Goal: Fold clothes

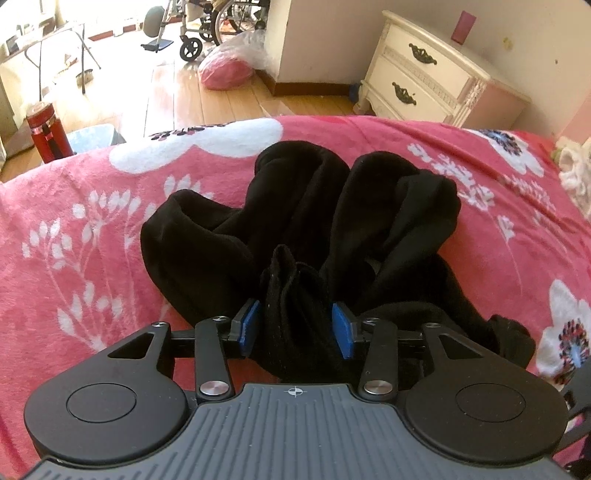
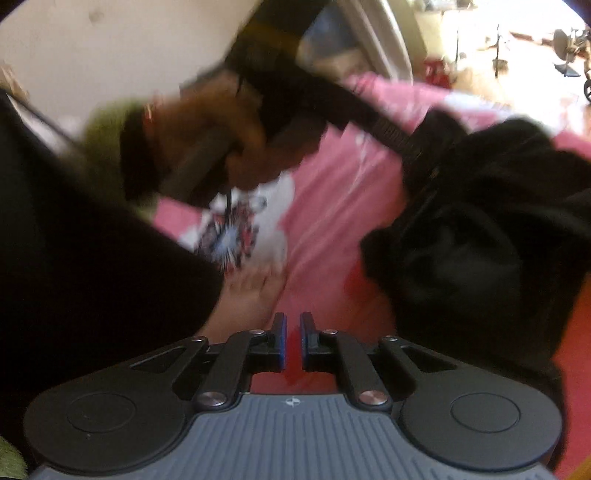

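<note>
A crumpled black garment (image 1: pixel 306 221) lies in a heap on the pink flowered blanket (image 1: pixel 92 240). My left gripper (image 1: pixel 296 326) is shut on a bunched fold of it, and black cloth fills the gap between the blue pads (image 1: pixel 341 328). In the blurred right wrist view the same garment (image 2: pixel 480 240) sits to the right. My right gripper (image 2: pixel 293 339) hovers over bare blanket (image 2: pixel 332 221) left of the heap, its fingers nearly together with nothing between them. A hand (image 2: pixel 207 129) with a green sleeve holds the left gripper's handle at upper left.
A white nightstand (image 1: pixel 424 70) stands beyond the bed's far edge at right. On the wooden floor are a pink bag (image 1: pixel 225 70), a red bottle (image 1: pixel 48 129) and a wheelchair (image 1: pixel 207 26). A bare foot (image 2: pixel 251 291) rests on the blanket near my right gripper.
</note>
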A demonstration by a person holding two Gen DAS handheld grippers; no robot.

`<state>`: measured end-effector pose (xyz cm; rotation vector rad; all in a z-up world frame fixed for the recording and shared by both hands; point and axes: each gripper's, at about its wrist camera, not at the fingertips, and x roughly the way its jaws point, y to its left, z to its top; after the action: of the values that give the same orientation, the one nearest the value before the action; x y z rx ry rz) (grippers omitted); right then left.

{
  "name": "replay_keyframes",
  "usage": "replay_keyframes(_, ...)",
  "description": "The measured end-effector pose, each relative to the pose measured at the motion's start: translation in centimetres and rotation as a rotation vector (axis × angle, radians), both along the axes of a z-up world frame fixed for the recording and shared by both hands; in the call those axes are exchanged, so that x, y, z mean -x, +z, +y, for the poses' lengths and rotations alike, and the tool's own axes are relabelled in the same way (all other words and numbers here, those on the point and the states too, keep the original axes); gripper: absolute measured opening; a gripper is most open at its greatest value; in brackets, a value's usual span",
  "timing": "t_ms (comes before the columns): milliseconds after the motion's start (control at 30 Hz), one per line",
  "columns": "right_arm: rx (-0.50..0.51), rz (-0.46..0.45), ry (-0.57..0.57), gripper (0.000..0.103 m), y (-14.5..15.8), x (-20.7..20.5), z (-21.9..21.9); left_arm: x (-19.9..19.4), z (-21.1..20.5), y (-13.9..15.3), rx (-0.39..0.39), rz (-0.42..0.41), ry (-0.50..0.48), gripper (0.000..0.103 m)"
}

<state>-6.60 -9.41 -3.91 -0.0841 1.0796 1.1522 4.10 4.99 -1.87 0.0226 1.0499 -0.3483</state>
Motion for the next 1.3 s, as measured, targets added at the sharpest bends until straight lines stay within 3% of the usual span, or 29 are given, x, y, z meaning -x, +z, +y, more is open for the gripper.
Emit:
replay_keyframes(100,-0.048,-0.007,-0.057,0.017,1.2,-0.8,-1.4,0.1,-0.2,0.1,-0.013,-0.012,-0.012,0.043)
replay_keyframes(167,-0.125,-0.004,-0.16,0.035,2.4,-2.3,-3.8,0.1,-0.1,0.2,-0.016,-0.019,-0.016,0.043)
replay_keyframes(233,-0.185,-0.009,-0.33,0.062,3.1,-4.2,-6.9,0.1,-0.1,0.3,-0.018,-0.026,-0.016,0.044)
replay_keyframes(300,-0.161,0.014,-0.506,0.071,2.4,-6.3,-9.5,0.2,0.0,0.4,-0.018,-0.029,-0.014,0.044)
replay_keyframes(367,-0.113,0.043,-0.658,0.071,1.2,-8.2,-11.7,0.4,0.0,0.5,-0.021,-0.033,-0.012,0.044)
replay_keyframes(467,-0.064,0.119,-0.754,0.068,-1.4,-10.0,-13.2,0.6,0.1,1.0,-0.027,-0.054,-0.009,0.044)
replay_keyframes(633,-0.052,0.136,-0.698,0.057,-3.3,-9.6,-11.8,1.0,0.3,2.2,-0.017,-0.128,-0.001,0.044)
replay_keyframes(767,0.068,0.016,-0.639,0.036,-3.7,-8.3,-9.7,1.2,-0.2,2.9,0.019,-0.173,-0.034,0.045)
replay_keyframes(833,0.104,-0.043,-0.633,0.015,-3.4,-8.0,-9.3,1.3,-1.3,2.6,0.02,-0.174,-0.078,0.046)
replay_keyframes(867,0.105,-0.071,-0.647,0.011,-2.8,-8.0,-9.5,1.4,-2.0,2.2,0.013,-0.17,-0.103,0.046)
replay_keyframes(1067,0.108,-0.24,-0.729,0.008,0.5,-8.1,-10.9,2.6,-5.2,-0.6,-0.048,-0.113,-0.214,0.046)
replay_keyframes(1200,0.108,-0.36,-0.752,0.007,2.8,-8.5,-11.5,3.6,-5.9,-0.6,-0.065,-0.139,-0.245,0.047)
replay_keyframes(1300,0.121,-0.477,-0.734,0.007,4.7,-9.1,-10.9,3.7,-5.9,-0.1,-0.037,-0.143,-0.254,0.047)
